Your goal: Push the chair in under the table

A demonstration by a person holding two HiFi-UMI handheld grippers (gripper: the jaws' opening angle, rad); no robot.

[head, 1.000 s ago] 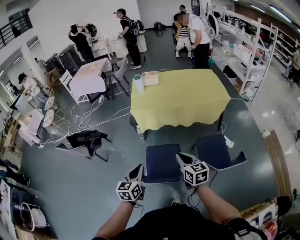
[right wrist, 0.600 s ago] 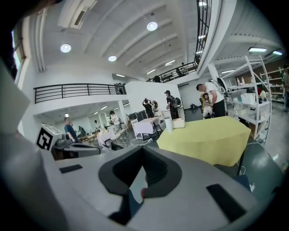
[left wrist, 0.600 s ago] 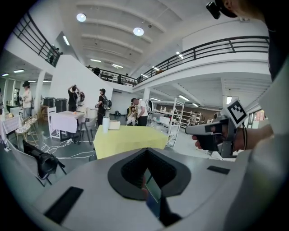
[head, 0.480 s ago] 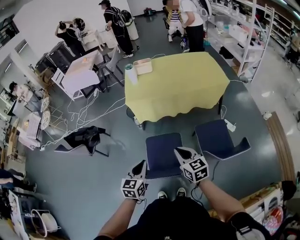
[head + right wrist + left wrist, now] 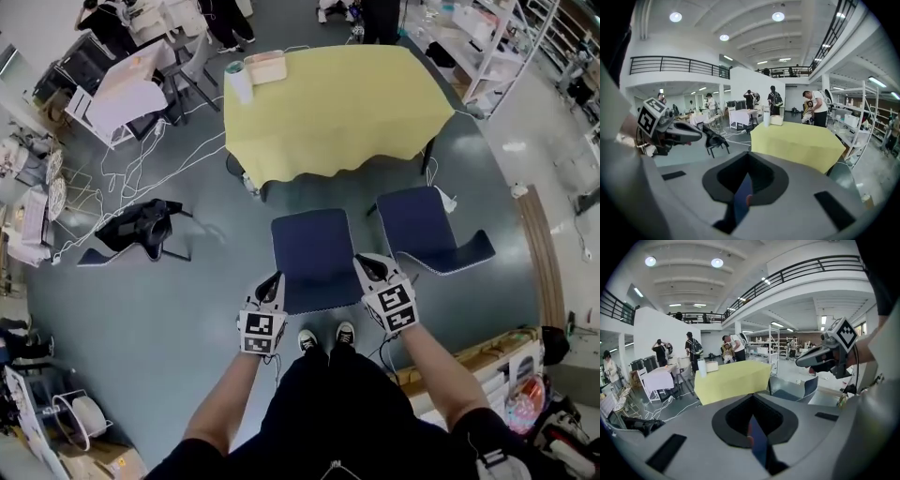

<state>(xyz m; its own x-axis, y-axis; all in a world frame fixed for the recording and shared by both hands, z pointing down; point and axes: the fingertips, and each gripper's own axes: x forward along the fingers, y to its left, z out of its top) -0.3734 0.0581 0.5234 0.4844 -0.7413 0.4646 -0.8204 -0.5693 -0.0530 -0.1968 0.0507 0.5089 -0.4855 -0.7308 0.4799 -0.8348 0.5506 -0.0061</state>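
Observation:
A dark blue chair stands on the grey floor, its seat facing the table with a yellow cloth and a gap of floor between them. In the head view my left gripper sits at the left end of the chair's back and my right gripper at the right end. Whether either touches the back I cannot tell. Both are shut, with nothing clearly gripped. In the left gripper view my left gripper shows shut grey jaws with a blue sliver in the gap. My right gripper looks the same.
A second blue chair stands just right of the first. A black chair lies tipped over at the left among white cables. A white roll and a box stand on the table's far left corner. Shelving lines the right.
Both grippers have come down and rolled, from above the chair's near edge to either end of its back. The head view has tipped downward, so the table sits higher in the picture.

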